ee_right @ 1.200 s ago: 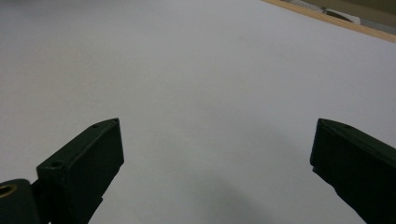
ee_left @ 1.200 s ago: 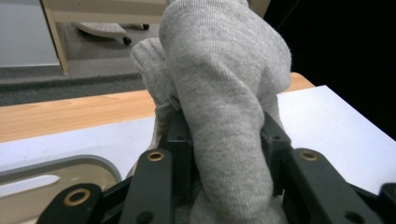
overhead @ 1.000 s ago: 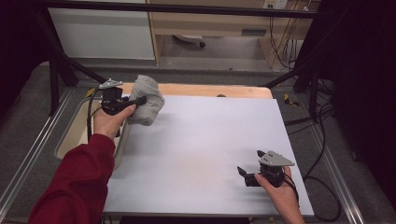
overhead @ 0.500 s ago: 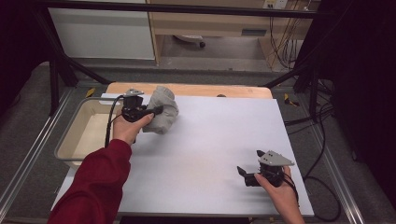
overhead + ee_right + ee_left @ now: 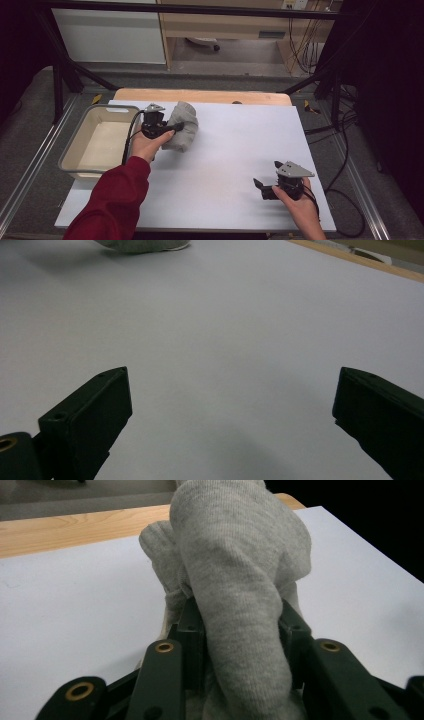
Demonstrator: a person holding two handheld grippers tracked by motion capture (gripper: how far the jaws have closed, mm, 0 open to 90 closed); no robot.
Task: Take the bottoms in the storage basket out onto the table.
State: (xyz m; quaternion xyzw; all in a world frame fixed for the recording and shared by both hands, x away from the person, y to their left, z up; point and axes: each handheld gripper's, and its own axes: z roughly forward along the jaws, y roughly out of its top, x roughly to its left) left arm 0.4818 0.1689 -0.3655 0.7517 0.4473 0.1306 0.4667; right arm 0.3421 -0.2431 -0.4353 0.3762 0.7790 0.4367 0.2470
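— So, high view? Where's the cloth?
— Left gripper (image 5: 172,128) has the grey cloth (image 5: 183,126) over the white sheet (image 5: 235,150), just beside the beige bin (image 5: 75,150). Can't see anything in the bin. Right gripper (image 5: 260,186) sits near the sheet's front edge, well apart.
— Left gripper view?
— 2 jaws clamped on a fold of the cloth (image 5: 235,580); the rest bunches ahead.
— Right gripper view?
— Jaws spread wide, nothing between them, bare sheet (image 5: 225,340) below. Cloth (image 5: 145,245) at the far top edge.
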